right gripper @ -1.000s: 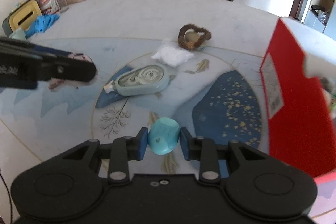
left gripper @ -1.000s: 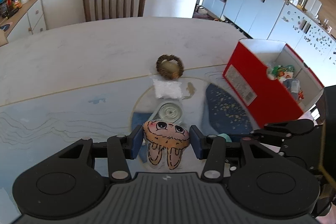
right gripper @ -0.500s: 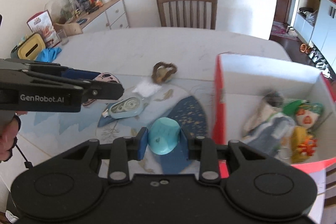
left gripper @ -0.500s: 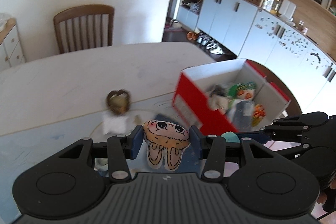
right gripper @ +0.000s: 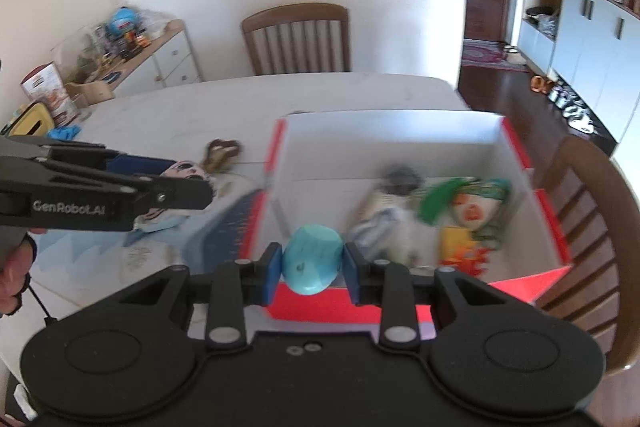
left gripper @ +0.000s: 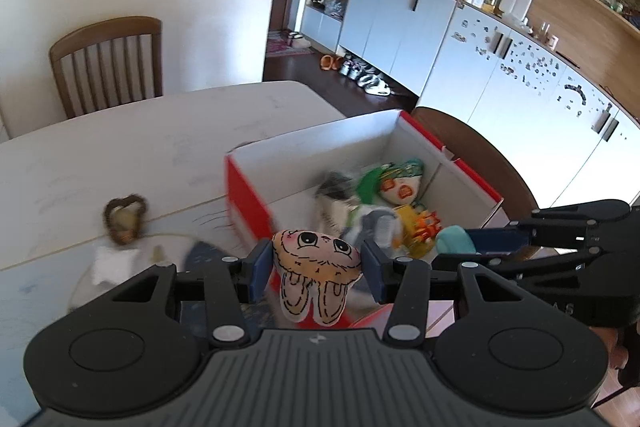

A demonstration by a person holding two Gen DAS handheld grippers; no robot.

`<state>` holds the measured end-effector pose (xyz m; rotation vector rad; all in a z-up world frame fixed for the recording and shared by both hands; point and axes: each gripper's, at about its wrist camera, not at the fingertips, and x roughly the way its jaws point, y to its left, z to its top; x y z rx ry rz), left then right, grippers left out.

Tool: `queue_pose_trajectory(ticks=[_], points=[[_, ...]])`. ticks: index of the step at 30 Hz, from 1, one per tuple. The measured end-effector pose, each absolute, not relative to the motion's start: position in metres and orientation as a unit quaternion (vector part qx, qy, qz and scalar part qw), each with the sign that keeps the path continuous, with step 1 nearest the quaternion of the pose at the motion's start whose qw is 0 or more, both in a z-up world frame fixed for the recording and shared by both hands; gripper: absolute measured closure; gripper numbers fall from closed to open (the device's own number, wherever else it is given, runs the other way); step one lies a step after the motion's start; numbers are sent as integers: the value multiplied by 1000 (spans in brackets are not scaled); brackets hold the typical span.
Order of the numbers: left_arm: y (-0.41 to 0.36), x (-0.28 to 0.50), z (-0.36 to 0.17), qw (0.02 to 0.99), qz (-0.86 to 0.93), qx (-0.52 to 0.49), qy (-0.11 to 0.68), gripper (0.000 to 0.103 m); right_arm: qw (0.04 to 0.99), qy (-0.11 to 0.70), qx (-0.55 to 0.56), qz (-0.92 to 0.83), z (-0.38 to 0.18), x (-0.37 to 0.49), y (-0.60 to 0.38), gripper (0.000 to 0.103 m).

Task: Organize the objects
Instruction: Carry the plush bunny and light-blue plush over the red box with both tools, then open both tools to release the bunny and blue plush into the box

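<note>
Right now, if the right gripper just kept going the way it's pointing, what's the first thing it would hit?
Probably the inside of the red box. The right gripper, shut on the turquoise object, points down past the near wall toward the blurred pile of toys. Depth is unclear, so it might clip the near wall first.

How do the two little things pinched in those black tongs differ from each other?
The bunny toy in the left gripper is tan with a drawn face and dangling ears; the blue object in the right gripper is smooth, plain turquoise and rounded. Both are clamped near the red box.
</note>
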<state>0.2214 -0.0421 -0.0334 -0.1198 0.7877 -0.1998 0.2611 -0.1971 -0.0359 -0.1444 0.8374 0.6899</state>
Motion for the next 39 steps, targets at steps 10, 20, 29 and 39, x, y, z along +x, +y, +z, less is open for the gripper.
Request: queue_pose_trajectory(ticks=[10,20,29,39], points=[[-90,281,-44,911,-54,-70,403,56,864,390,-83,308,-44,319,-246,72],[-116,336,-76,899,17,-33,436,56,848,404,-124,319,-82,366,-232,72],[-126,363,-108,878,42,-4,478,56,823,425,-172,335,-113,387,-210,72],[-130,367,-129,857,40,0,514,55,793,450,-212,351,-134,392,-198,72]])
